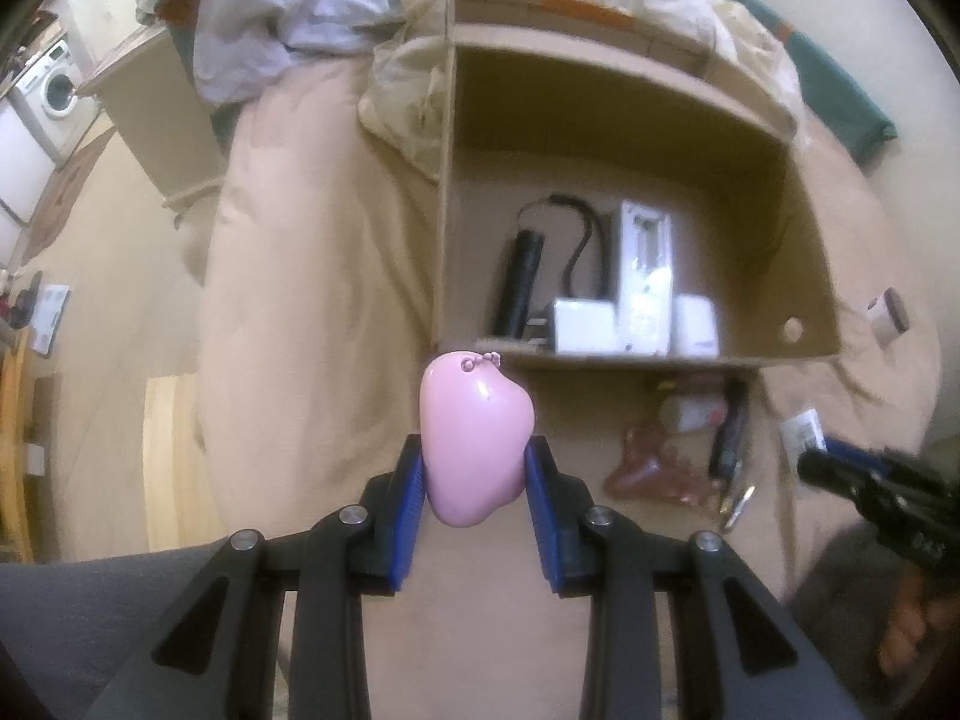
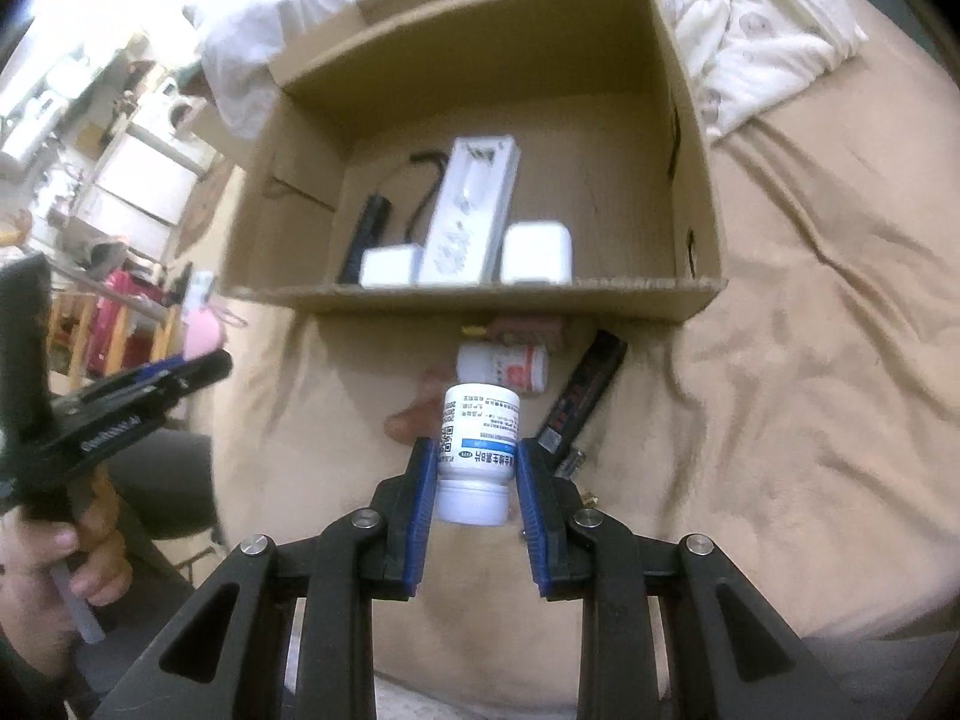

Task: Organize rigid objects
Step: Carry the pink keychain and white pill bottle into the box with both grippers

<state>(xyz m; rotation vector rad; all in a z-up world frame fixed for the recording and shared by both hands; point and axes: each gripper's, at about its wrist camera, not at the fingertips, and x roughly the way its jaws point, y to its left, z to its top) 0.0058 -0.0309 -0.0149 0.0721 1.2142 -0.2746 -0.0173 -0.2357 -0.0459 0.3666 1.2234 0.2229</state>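
- On the bed [image 2: 810, 360], covered in a tan sheet, an open cardboard box [image 2: 690, 180] sits well forward of both grippers, with bedding heaped behind it.
- Inside the box lie a long white device [image 2: 468, 210], two white adapters [image 2: 536, 252] beside its near end, and a black cylinder [image 1: 521, 276] with a black cable [image 1: 579, 240]. Judging from this, sorting is partly done.
- Outside, just before the box's near wall, several things remain: a white bottle with red print [image 2: 510, 367] on its side, a black stick-shaped item [image 2: 581, 396], and a pinkish translucent piece [image 1: 645, 471], too blurred to name.
- The right gripper [image 2: 474, 468] pinches a white pill bottle [image 2: 477, 450], held in the air above that loose pile, short of the box.
- The left gripper [image 1: 477, 468] pinches a pink rounded toy [image 1: 477, 438], also in the air, near the box's front left corner.
- Both carried things and the pile still need to go in.
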